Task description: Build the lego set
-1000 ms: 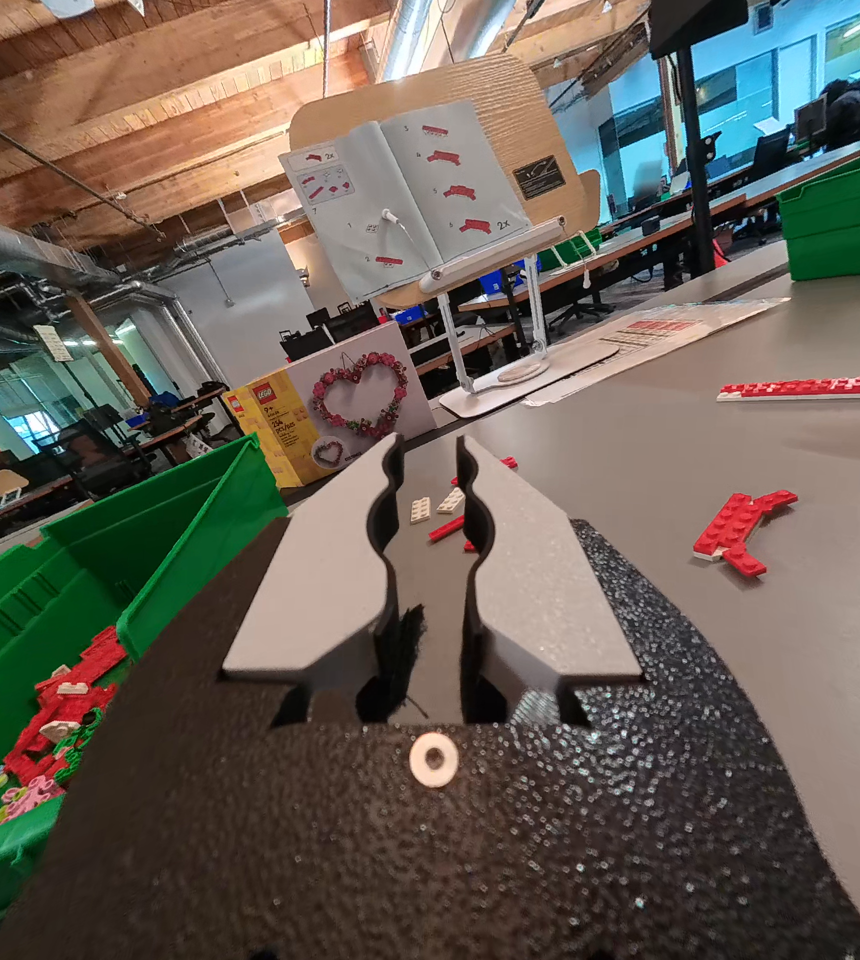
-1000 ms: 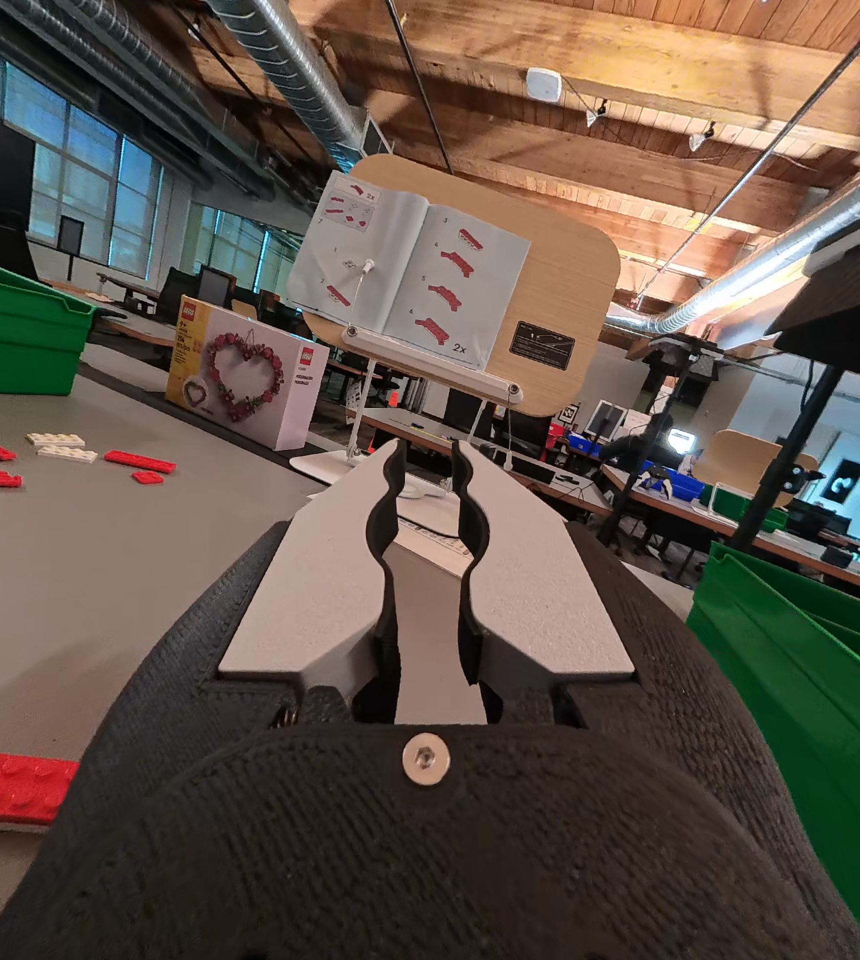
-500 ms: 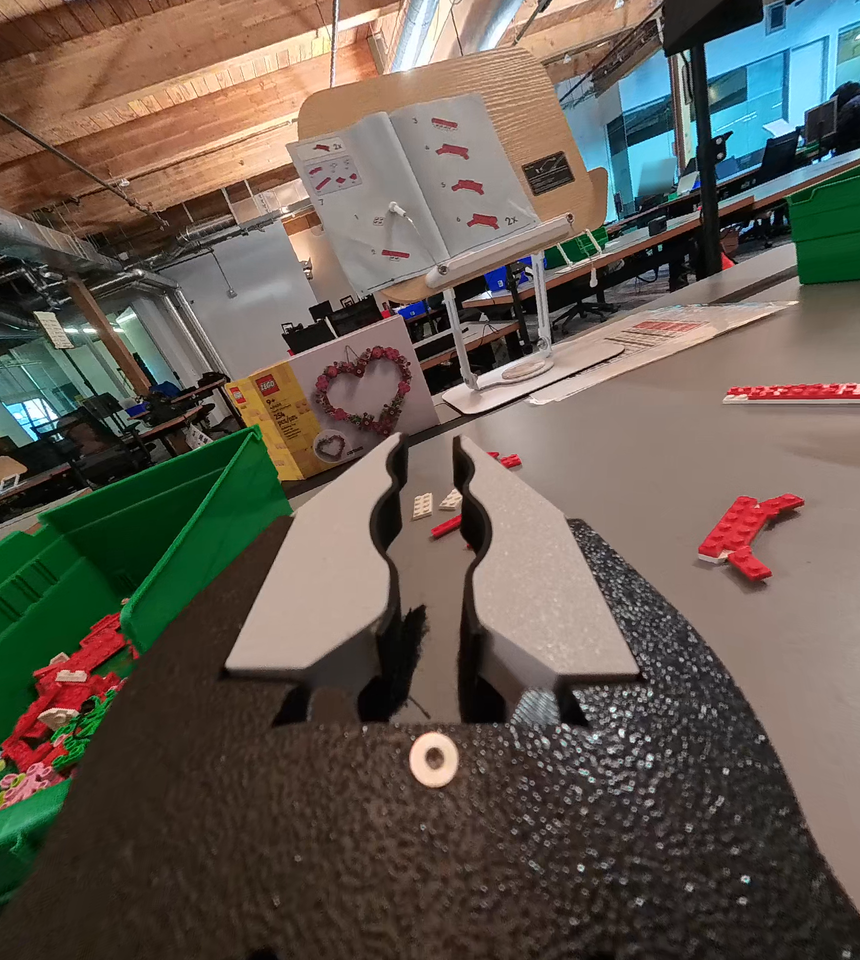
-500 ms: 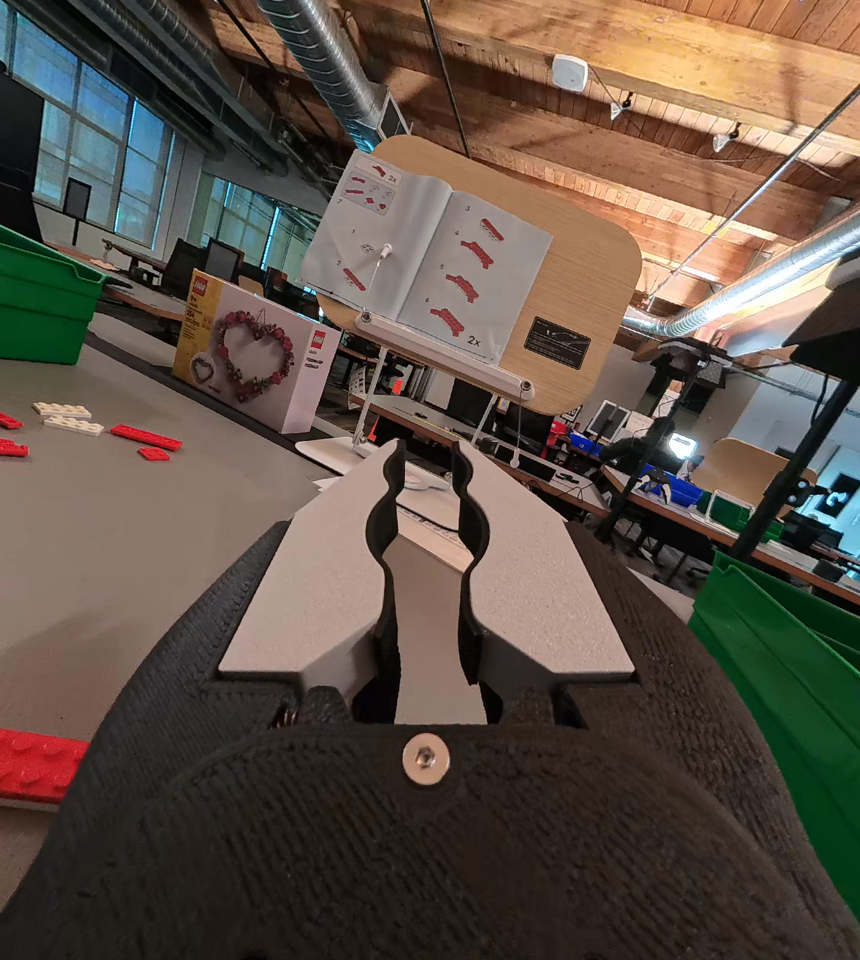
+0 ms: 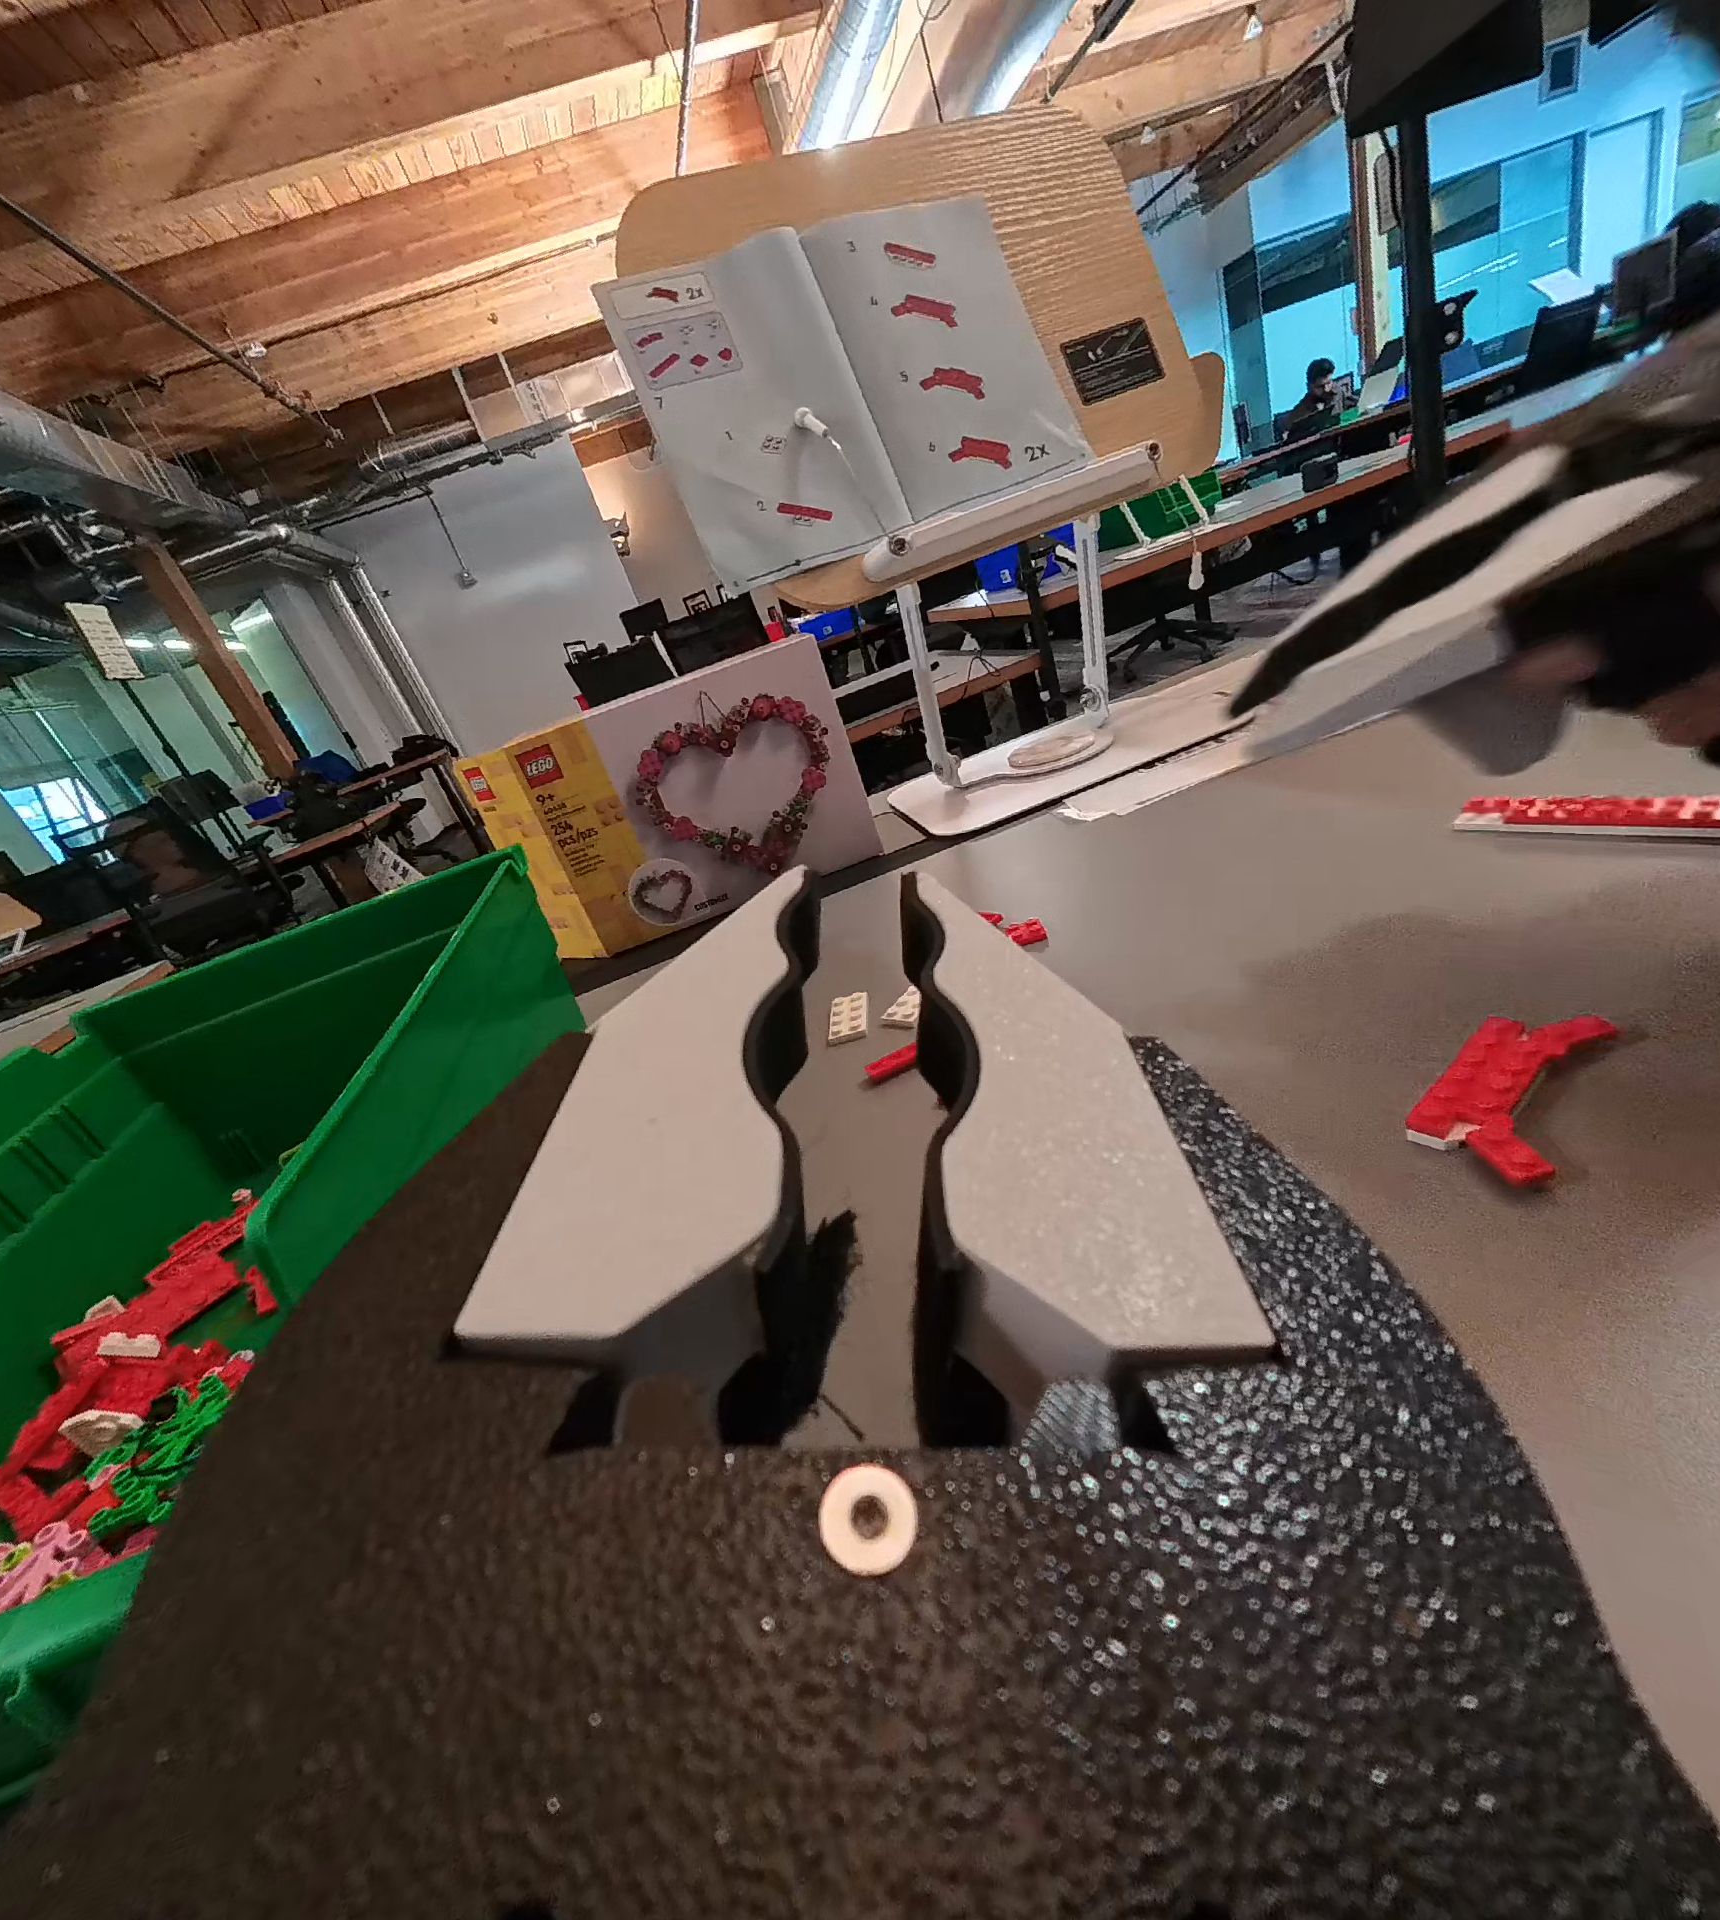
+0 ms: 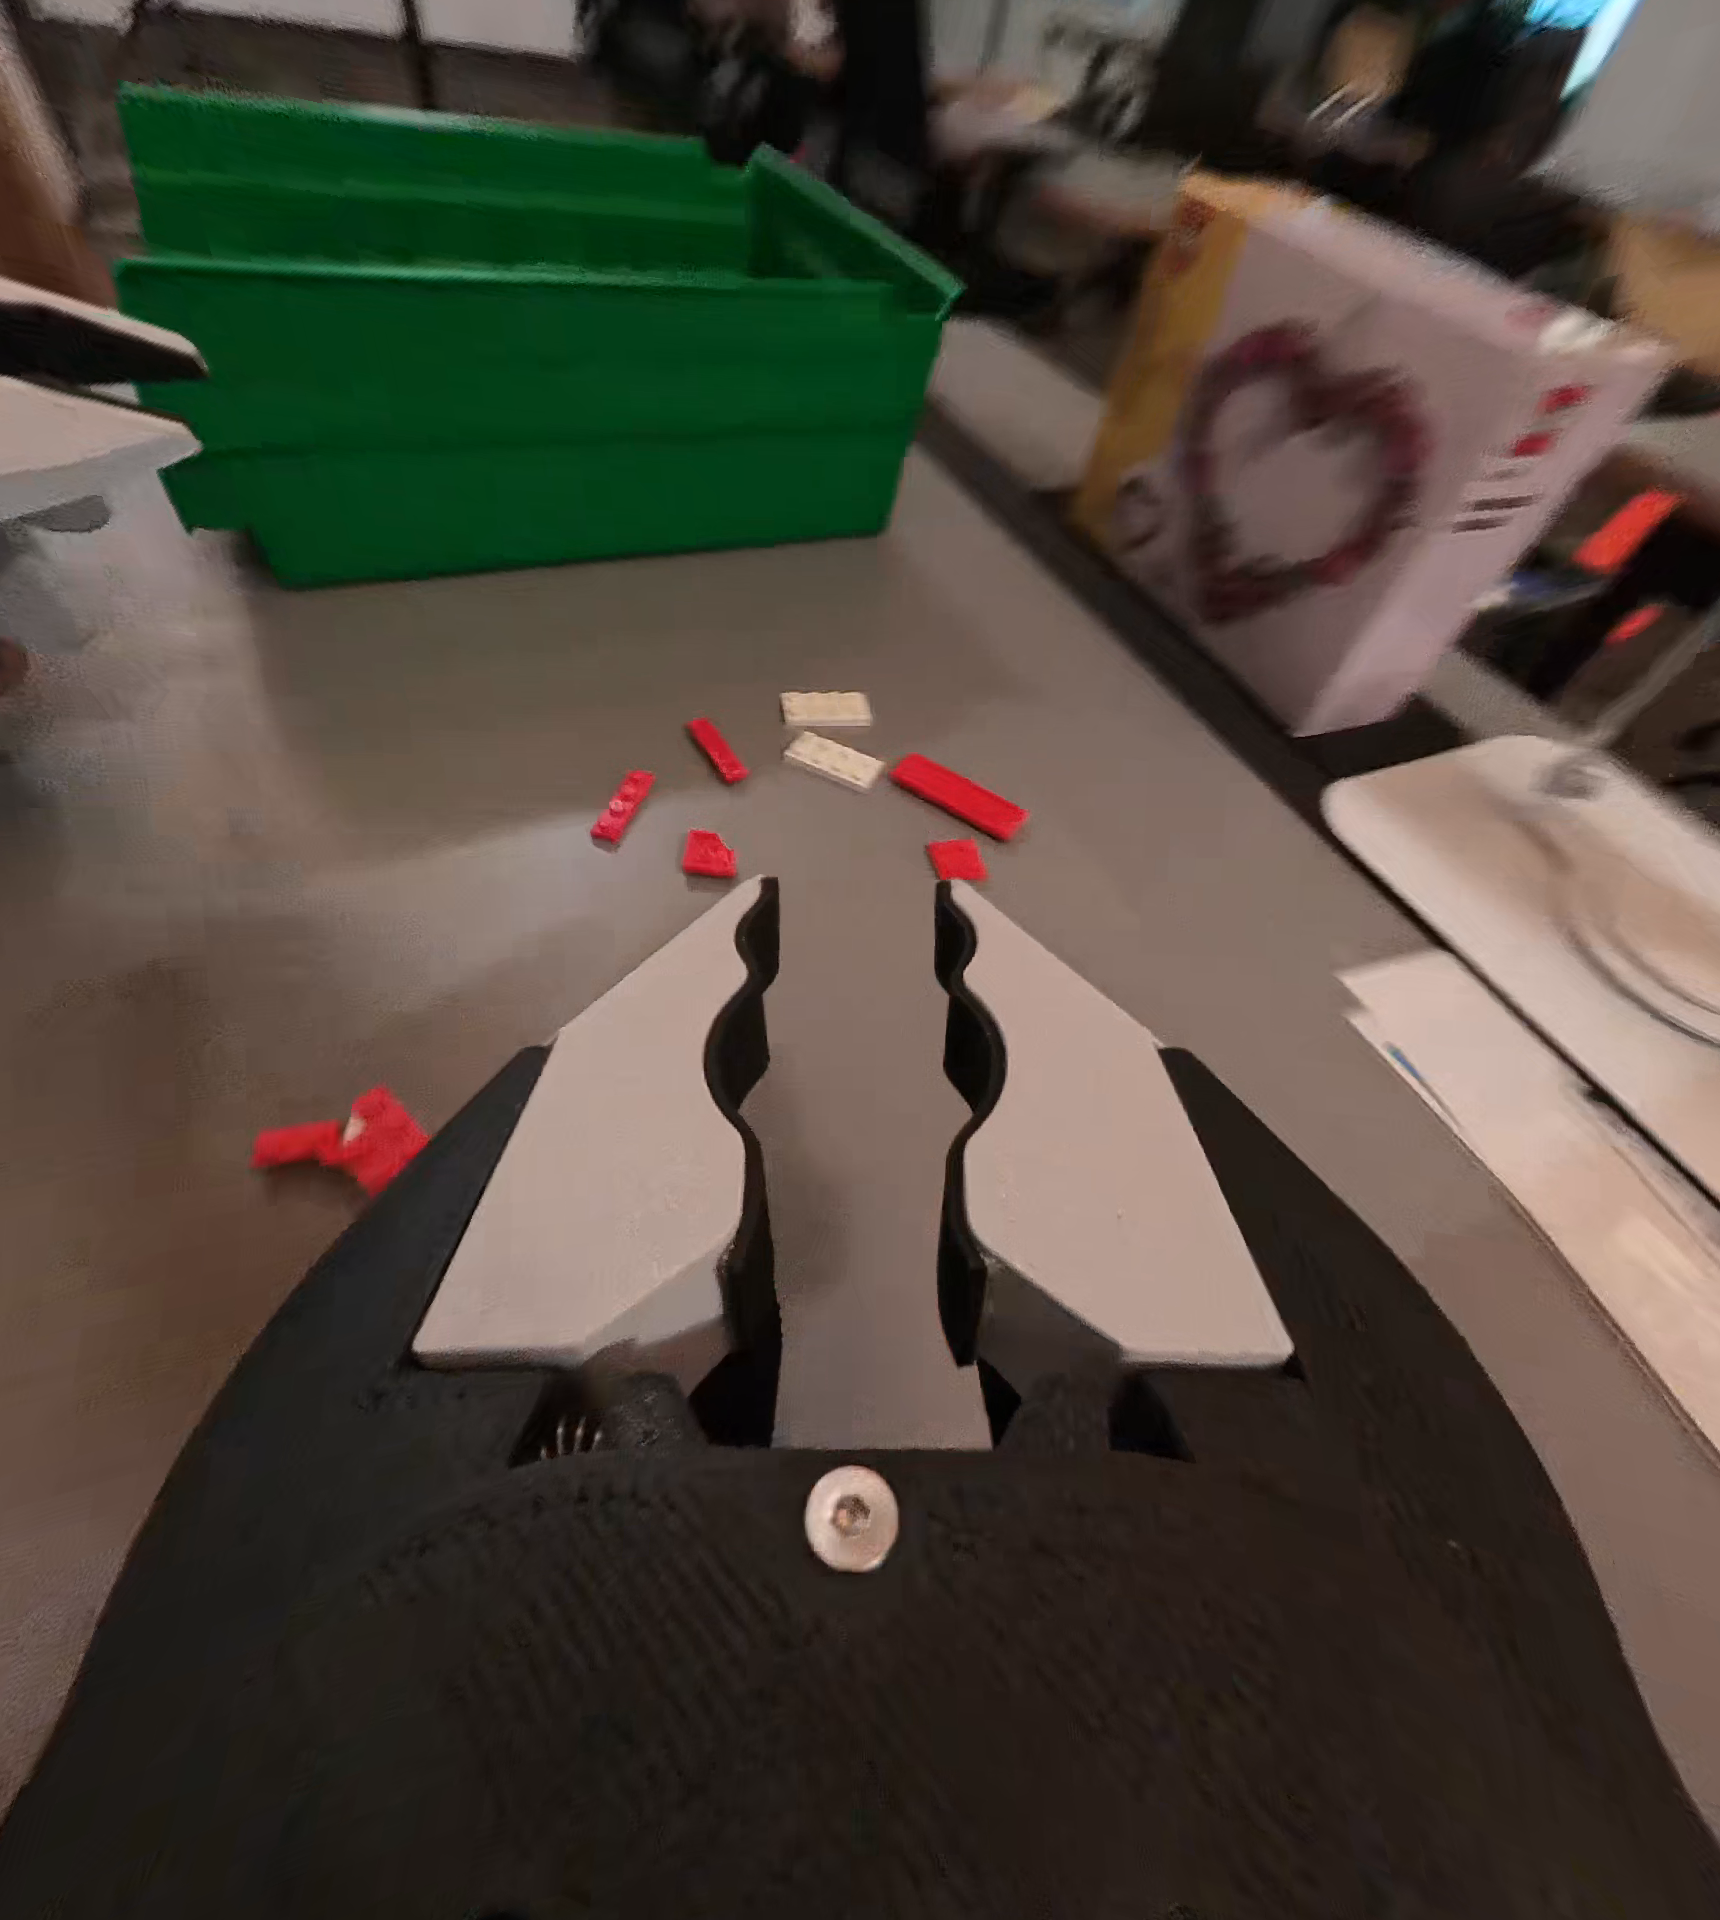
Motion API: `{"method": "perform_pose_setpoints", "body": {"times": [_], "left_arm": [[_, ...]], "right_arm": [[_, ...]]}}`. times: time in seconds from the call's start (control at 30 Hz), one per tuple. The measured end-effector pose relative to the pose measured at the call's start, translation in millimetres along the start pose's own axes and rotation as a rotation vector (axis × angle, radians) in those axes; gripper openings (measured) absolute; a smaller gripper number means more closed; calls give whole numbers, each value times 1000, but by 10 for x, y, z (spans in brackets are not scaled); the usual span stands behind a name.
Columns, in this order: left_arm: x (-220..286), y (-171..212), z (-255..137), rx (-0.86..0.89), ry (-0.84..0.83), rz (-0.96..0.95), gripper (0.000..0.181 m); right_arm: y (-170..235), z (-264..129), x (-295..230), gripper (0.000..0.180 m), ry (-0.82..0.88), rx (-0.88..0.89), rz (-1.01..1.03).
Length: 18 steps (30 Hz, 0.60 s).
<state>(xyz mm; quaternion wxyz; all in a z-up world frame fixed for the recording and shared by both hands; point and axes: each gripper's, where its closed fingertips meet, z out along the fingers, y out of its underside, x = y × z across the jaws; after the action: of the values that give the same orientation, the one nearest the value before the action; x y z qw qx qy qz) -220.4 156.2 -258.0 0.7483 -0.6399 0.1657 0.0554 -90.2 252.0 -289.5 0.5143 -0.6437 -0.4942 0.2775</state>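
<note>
Barely started, I'd judge. Left wrist view: left gripper empty, fingers narrowly apart, low over the table; one small red sub-assembly built, long red plate apart, green bin still full of pieces. Right wrist view: right gripper empty, fingers moderately apart, aimed at loose red and white plates just ahead; blurry. Nearly everything remains.

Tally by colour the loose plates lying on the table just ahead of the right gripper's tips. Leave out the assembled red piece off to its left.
Red plates: 5
White plates: 2
Total: 7
</note>
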Motion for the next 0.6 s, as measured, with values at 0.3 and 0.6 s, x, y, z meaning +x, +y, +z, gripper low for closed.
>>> {"method": "perform_pose_setpoints", "body": {"times": [0.3, 0.6], "left_arm": [[-13, -6, 14, 2, 1, 9, 12], [-50, -8, 21, 5, 2, -18, 12]], "right_arm": [[378, 1050, 245, 34, -196, -337, 43], [520, 1176, 344, 24, -235, -412, 65]]}}
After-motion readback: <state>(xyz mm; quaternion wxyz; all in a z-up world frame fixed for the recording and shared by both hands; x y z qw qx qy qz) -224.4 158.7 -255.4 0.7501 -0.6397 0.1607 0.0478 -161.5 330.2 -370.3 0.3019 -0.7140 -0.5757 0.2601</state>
